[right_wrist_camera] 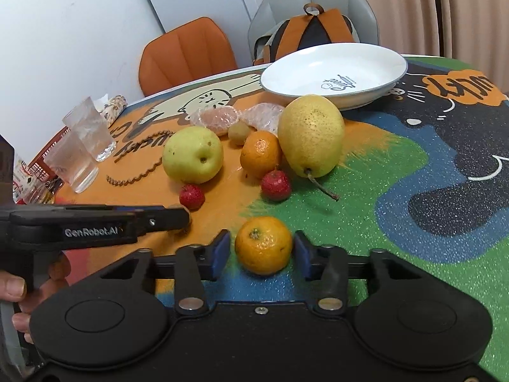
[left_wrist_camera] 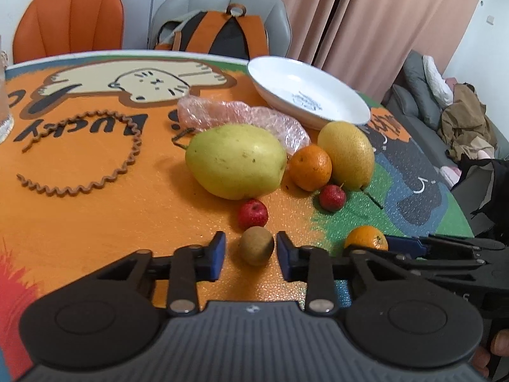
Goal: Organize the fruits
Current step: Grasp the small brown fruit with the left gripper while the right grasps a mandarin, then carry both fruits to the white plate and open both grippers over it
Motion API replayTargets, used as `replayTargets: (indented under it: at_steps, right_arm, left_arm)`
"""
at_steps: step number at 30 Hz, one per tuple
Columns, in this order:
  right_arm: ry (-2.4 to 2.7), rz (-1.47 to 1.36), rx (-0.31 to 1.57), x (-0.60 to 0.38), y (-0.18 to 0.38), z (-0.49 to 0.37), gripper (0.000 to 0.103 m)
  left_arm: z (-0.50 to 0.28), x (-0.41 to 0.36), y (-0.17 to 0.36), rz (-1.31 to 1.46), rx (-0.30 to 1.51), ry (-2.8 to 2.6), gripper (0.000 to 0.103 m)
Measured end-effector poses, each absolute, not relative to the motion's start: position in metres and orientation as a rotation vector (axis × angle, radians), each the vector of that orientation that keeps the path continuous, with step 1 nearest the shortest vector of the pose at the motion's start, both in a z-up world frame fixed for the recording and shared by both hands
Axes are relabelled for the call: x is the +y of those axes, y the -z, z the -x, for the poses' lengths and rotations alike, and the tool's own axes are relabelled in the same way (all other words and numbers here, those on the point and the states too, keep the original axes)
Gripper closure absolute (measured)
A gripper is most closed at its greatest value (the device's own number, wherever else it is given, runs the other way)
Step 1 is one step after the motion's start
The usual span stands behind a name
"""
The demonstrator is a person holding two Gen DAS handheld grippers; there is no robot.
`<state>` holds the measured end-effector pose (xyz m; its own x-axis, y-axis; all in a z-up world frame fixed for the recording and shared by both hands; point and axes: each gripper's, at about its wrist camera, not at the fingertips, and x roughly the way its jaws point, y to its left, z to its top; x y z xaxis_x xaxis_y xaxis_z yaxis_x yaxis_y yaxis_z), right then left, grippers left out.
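My left gripper (left_wrist_camera: 251,251) is open, its jaws either side of a small brown kiwi (left_wrist_camera: 256,245) on the table, with small gaps. My right gripper (right_wrist_camera: 262,253) is open around a small orange (right_wrist_camera: 263,244), not touching it. Beyond lie a green pear (left_wrist_camera: 235,160), a second orange (left_wrist_camera: 310,167), a yellow pear (left_wrist_camera: 346,154) and two small red fruits (left_wrist_camera: 253,214) (left_wrist_camera: 332,197). A white plate (left_wrist_camera: 350,111) stands empty at the back. The right gripper also shows in the left wrist view (left_wrist_camera: 413,245), beside the small orange (left_wrist_camera: 366,237).
Crinkled plastic wrap (left_wrist_camera: 241,116) lies behind the pears. A brown wavy cord (left_wrist_camera: 95,165) loops on the mat at the left. Two drinking glasses (right_wrist_camera: 82,146) stand at the table's left edge. Chairs and a backpack (left_wrist_camera: 222,35) stand behind the table.
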<state>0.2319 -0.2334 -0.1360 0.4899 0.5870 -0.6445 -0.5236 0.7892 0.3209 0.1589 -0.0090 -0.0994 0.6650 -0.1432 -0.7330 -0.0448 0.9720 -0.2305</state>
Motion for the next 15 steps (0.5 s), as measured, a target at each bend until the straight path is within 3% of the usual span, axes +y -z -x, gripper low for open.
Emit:
replayTargets:
  at_steps: [1, 15]
  right_arm:
    - [-0.680, -0.089, 0.822, -0.234, 0.135, -0.234, 0.066]
    - [-0.711, -0.135, 0.761, -0.244, 0.112, -0.238, 0.067]
  left_arm:
    - [-0.160, -0.009, 0.100, 0.239, 0.850, 0.059, 0.081]
    - [-0.159, -0.005, 0.073, 0.238, 0.803, 0.049, 0.081]
